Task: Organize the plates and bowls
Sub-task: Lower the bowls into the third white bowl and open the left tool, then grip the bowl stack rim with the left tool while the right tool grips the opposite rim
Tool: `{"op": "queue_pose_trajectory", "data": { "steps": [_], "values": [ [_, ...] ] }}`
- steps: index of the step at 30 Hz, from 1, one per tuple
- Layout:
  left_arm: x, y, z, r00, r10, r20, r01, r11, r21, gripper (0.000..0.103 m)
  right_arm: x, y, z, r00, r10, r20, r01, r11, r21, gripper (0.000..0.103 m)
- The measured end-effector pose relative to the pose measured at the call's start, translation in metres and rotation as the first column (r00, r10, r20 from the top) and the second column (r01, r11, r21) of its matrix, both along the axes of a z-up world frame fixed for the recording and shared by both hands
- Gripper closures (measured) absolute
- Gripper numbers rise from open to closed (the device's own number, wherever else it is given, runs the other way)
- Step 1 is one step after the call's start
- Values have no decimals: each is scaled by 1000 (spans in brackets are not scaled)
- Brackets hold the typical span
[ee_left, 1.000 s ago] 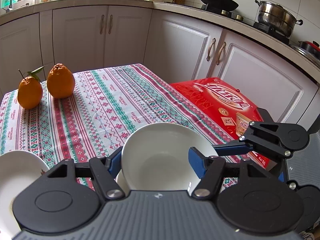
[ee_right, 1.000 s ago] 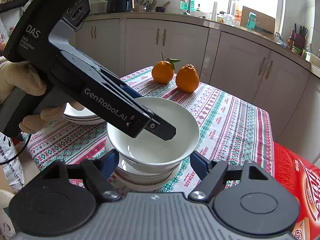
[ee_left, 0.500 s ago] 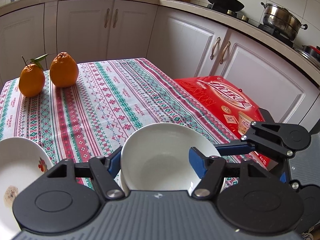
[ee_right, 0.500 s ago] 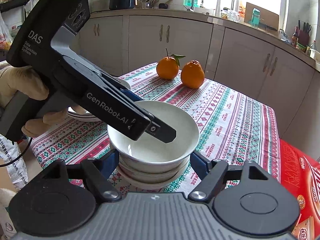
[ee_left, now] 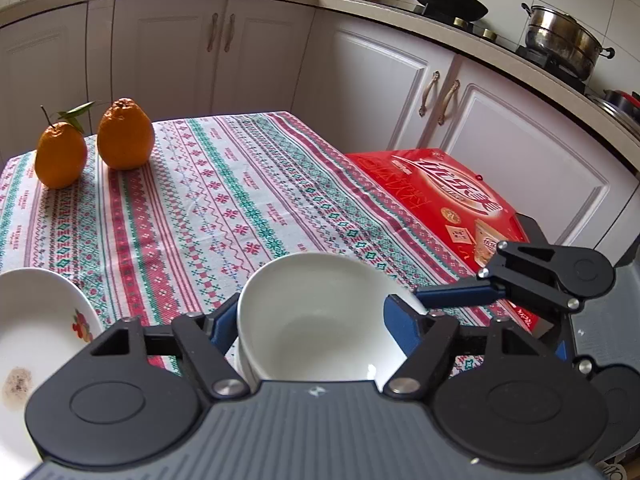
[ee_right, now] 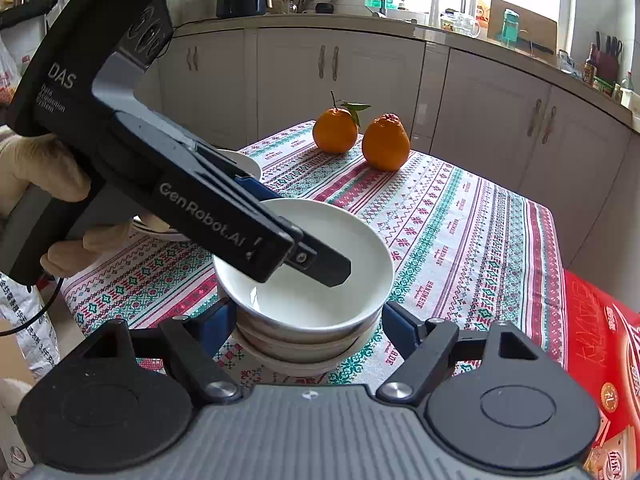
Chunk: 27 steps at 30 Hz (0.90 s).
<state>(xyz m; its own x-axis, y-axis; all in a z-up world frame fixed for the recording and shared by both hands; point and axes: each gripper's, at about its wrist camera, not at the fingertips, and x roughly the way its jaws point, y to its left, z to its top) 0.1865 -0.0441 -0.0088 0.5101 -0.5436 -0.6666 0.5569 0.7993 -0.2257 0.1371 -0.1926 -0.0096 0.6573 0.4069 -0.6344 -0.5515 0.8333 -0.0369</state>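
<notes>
A white bowl point(ee_left: 316, 316) sits on top of a stack of white bowls point(ee_right: 304, 344) on the patterned tablecloth. My left gripper point(ee_left: 310, 322) is open, one blue finger on each side of the top bowl; seen from the right wrist view, its finger point(ee_right: 320, 264) reaches over the bowl's inside. My right gripper point(ee_right: 308, 326) is open, its fingers on either side of the bowl stack, and its arm shows in the left wrist view point(ee_left: 520, 280). A stack of plates point(ee_left: 36, 336) with a flower print lies to the left, partly hidden in the right wrist view point(ee_right: 240, 164).
Two oranges point(ee_left: 92, 144) stand at the far end of the table point(ee_left: 224, 200). A red box point(ee_left: 444, 196) lies beside the table's right edge. White kitchen cabinets point(ee_left: 360, 80) surround the table. A gloved hand point(ee_right: 36, 176) holds the left gripper.
The top bowl has come down onto the stack. Both grippers have sunk a little with it. The plate stack shows more in the left wrist view.
</notes>
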Motion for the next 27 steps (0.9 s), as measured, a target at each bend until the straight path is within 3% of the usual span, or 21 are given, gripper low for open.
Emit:
{"op": "queue_pose_trajectory", "data": {
  "steps": [3,22,27],
  "values": [
    [-2,-1,3,1000,-9,11,9,1000,0,20,-2,-2,4,1000,2,20,-2,1000,30,3],
    [-47,25,30,991,-41,124,31,997,76,11,-20,-10,5,998,10,59,-8,999,-43,0],
    [-44,35,30,990,-4,143,-6,997,75,11,-22,-16,8,998,-8,66,10,999,-38,0]
  ]
}}
